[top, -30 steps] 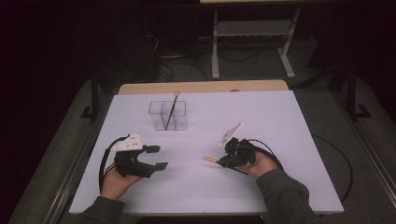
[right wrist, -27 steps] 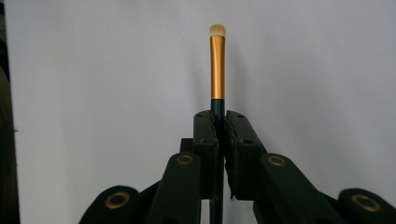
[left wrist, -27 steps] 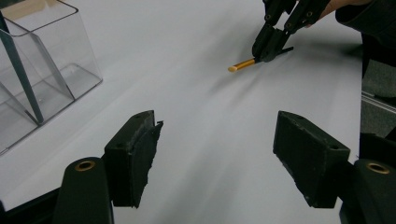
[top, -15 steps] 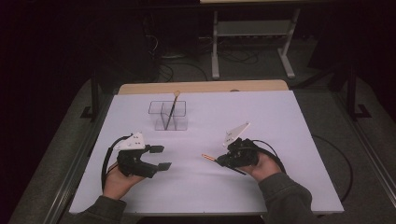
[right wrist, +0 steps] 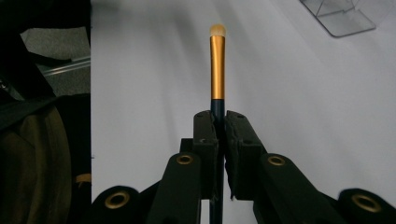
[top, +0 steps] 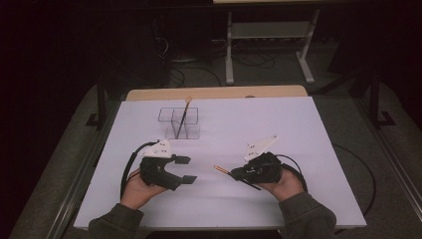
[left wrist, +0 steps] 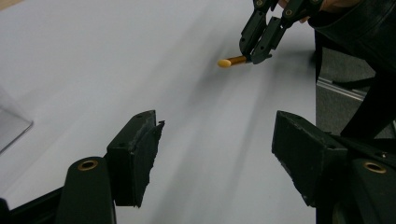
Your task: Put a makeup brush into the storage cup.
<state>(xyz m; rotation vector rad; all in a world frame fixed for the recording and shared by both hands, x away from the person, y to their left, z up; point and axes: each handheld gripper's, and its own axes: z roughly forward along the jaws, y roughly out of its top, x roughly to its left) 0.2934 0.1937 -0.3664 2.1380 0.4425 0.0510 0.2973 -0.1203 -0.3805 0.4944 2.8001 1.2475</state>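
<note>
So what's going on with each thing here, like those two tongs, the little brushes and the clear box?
Left tongs: open, holding nothing, just above the table.
Right tongs: shut on a brush handle.
Held brush: clamped by its dark handle, gold ferrule and pale tip sticking out forward.
Clear box: upright on the white table, open top, divided into compartments.
Second brush: standing tilted in the box, tip up.

A white table [top: 318, 149] with a wooden far edge stands on grey floor [top: 59, 164], and a metal rack [top: 268, 35] with cables [top: 189, 74] lies beyond.
</note>
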